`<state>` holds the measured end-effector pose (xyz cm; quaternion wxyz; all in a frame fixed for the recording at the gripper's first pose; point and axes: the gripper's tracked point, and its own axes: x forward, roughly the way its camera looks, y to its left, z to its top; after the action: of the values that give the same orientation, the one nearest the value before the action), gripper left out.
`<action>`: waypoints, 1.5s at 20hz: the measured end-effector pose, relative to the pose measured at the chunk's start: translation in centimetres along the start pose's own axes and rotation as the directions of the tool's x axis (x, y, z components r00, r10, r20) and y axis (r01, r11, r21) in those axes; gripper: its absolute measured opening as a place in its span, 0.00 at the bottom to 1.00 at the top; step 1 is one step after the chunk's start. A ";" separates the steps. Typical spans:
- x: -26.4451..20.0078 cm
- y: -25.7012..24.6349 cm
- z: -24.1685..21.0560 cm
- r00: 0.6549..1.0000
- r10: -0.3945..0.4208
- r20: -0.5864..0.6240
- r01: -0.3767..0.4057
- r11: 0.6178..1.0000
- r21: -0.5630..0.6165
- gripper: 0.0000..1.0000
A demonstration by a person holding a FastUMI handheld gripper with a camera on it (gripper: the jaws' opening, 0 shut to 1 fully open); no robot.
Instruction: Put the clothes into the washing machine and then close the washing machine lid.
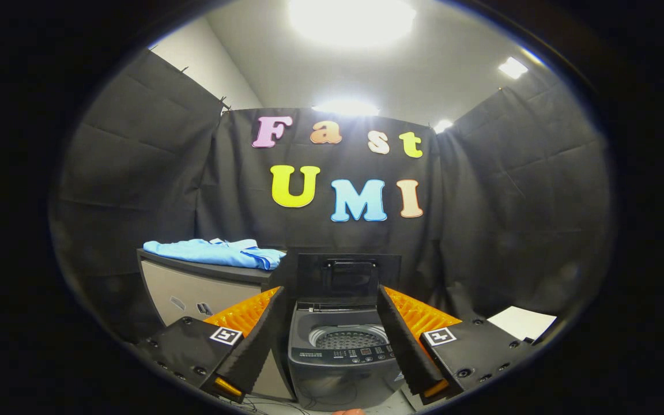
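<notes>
I see the gripper (329, 300) spread wide, holding nothing, with the washing machine (340, 351) low in the centre, lid (348, 275) raised. The blue clothes (217, 252) lie, seemingly folded, on the bench (193, 291) at left.

Black cloth walls (136, 173) hang creased around the booth, bright ceiling lights (350, 20) glare overhead, a grey cabinet (193, 291) stands left.

Looks like a staged recording booth, not a home: hung all round with black cloth walls (136, 173), lit by ceiling panel lights (350, 20). Set up as a laundry corner, with a top-loading washing machine (340, 357) beside a grey cabinet (193, 288).
</notes>
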<state>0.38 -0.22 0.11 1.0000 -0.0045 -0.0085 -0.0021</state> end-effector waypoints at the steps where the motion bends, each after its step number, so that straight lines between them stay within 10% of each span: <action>1: 0.1 0.0 0.0 1.000 0.000 -0.001 0.000 1.000 0.000 0.98; 19: 0.5 -1.0 1.2 1.000 -0.008 0.020 0.009 1.000 -0.017 0.98; 30: 4.7 3.0 6.8 0.987 0.159 -0.004 -0.159 0.986 -0.049 0.98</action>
<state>5.02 2.77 6.95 0.9965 -0.0298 -0.0078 0.0775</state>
